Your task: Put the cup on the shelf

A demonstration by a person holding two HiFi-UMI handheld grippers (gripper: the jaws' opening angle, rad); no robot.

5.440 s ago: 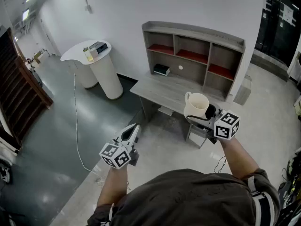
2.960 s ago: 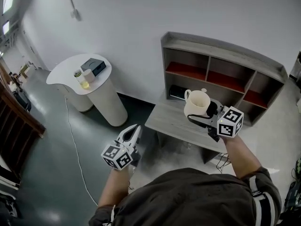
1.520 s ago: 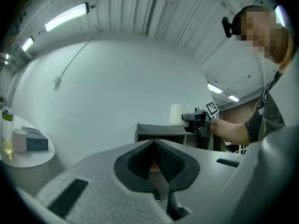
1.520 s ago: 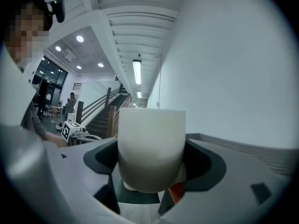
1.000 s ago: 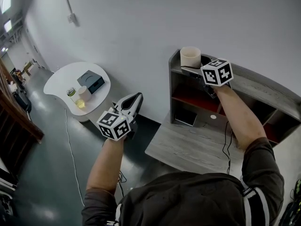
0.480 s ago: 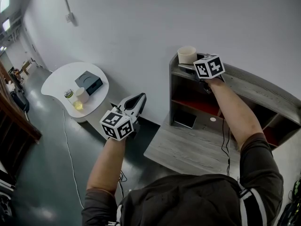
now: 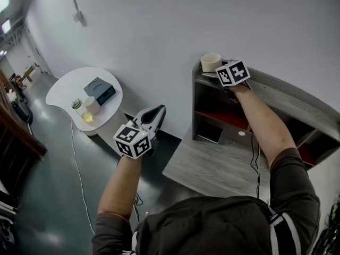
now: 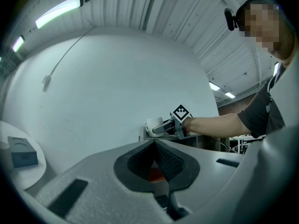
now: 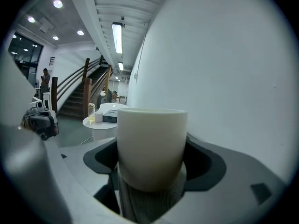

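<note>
— Where is the cup?

— Up at the left end of the shelf's top board, close to the white wall. It stands upright with its mouth open to the ceiling.

— Is it held?

— Yes. The right gripper reaches in from the person's side with the arm stretched out, and its fingers pinch the cup on both sides of the lower body. In the right gripper view the cup fills the space between the two dark pads.

— Has it landed on the board?

— Grey wood grain shows directly under its base in the right gripper view, but I cannot tell whether the base touches it.

— And the other hand?

— The left gripper hangs well apart from the shelf, lower and to the left, over the dark floor. Its fingers are pressed together with nothing between them; the left gripper view shows the pads meeting at the tip, pointed towards the cup.

— What else is around?

— The shelf stands on a grey wooden tabletop. Off to the left is a round white stand carrying a dark box and a jar of yellow liquid.
</note>
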